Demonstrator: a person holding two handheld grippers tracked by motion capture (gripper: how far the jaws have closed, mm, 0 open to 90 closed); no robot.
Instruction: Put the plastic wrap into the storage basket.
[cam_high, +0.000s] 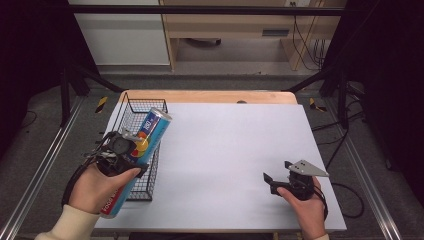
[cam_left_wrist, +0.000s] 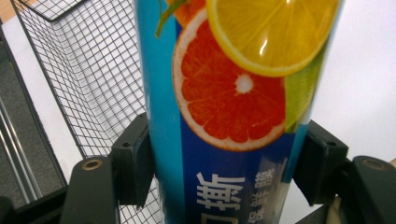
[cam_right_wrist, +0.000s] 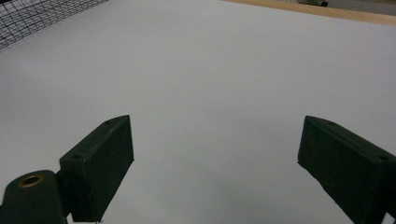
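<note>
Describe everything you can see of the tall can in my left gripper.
The can is a long, slim cylinder, glossy like printed metal or foil, light blue with a darker blue panel, orange and lemon slices and white Chinese characters. A red band marks its near end; its silver far end points away, tilted up. The left gripper is shut on it about midway, one black jaw on each side. It hangs above the right edge of the wire basket; whether it touches the rim is unclear.

Glossy printed can, thin black wire-mesh basket, smooth matt white table cover, matt black jaws
</note>
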